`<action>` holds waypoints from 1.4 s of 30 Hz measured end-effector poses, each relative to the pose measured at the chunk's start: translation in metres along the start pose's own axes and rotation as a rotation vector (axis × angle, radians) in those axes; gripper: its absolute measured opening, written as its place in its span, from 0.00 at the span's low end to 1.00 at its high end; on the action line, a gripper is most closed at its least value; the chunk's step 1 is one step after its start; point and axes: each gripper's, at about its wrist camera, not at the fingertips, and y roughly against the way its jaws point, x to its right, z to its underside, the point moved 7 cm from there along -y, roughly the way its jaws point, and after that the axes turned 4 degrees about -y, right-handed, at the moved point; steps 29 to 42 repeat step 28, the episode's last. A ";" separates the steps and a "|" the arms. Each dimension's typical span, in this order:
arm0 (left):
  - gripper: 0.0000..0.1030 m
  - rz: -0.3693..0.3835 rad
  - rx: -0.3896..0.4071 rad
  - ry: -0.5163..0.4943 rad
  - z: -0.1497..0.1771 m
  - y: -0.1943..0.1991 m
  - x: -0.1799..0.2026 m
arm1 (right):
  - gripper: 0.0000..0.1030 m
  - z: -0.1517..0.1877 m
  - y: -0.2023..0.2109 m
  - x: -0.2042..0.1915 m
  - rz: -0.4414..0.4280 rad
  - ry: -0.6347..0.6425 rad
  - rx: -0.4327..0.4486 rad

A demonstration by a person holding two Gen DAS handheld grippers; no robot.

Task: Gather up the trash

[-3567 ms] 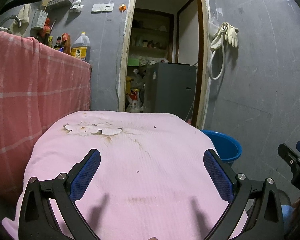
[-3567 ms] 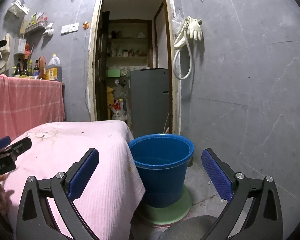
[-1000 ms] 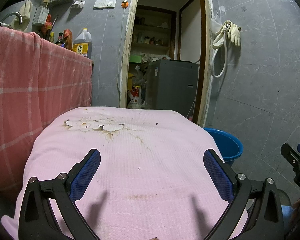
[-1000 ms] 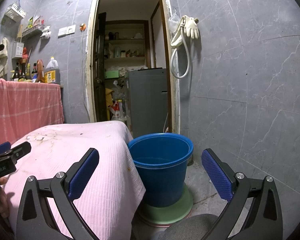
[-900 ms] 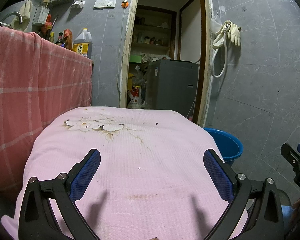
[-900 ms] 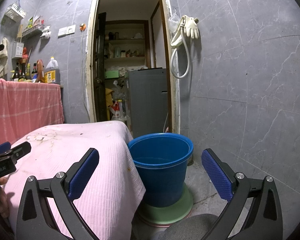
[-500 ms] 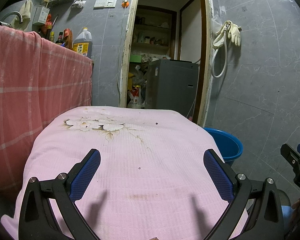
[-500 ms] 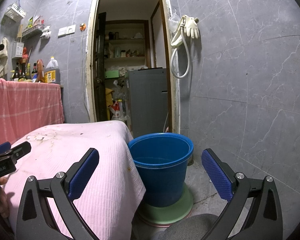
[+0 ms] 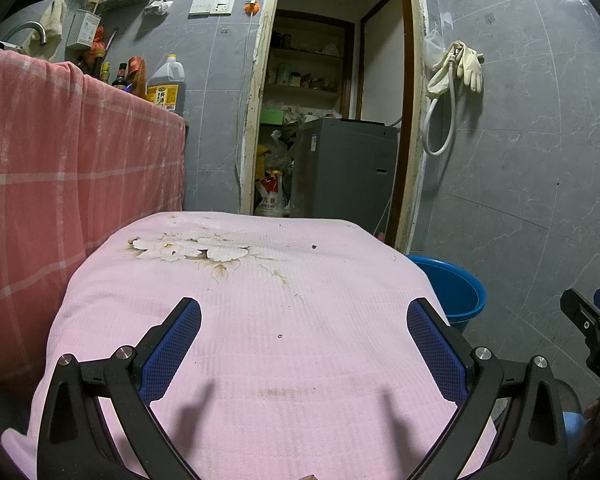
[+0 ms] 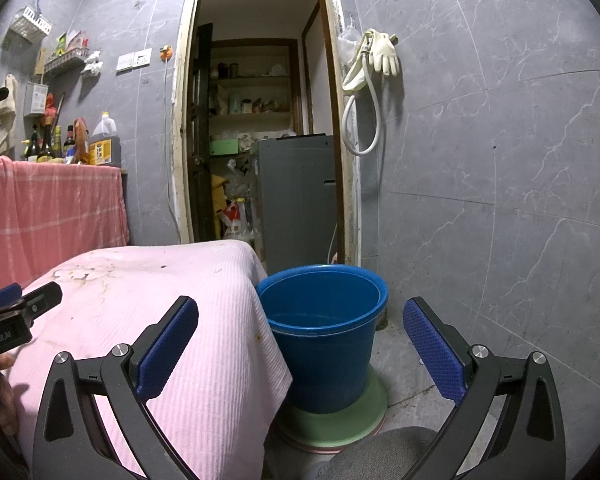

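Grey marbled tile walls enclose the room. An open doorway shows pantry shelves and a grey cabinet. A pink-checked cloth covers the counter; rubber gloves hang beside the doorway.

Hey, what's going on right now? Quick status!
Left gripper open, empty, over pink cloth. Right gripper open, empty, facing blue bucket. No obvious trash in view; only small specks on cloth. Nothing in the way.

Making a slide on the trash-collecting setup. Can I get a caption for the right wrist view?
Open right gripper facing a blue bucket beside a table draped in pink cloth.
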 end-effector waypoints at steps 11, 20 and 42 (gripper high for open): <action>0.98 -0.011 0.001 0.000 0.001 0.000 0.001 | 1.00 0.000 0.000 -0.001 0.000 0.000 0.000; 0.98 -0.029 -0.003 0.002 0.005 0.000 0.006 | 1.00 0.000 0.000 -0.002 0.001 0.000 -0.002; 0.98 -0.030 -0.005 0.005 0.002 0.000 0.008 | 1.00 0.000 0.000 -0.002 0.001 -0.001 -0.003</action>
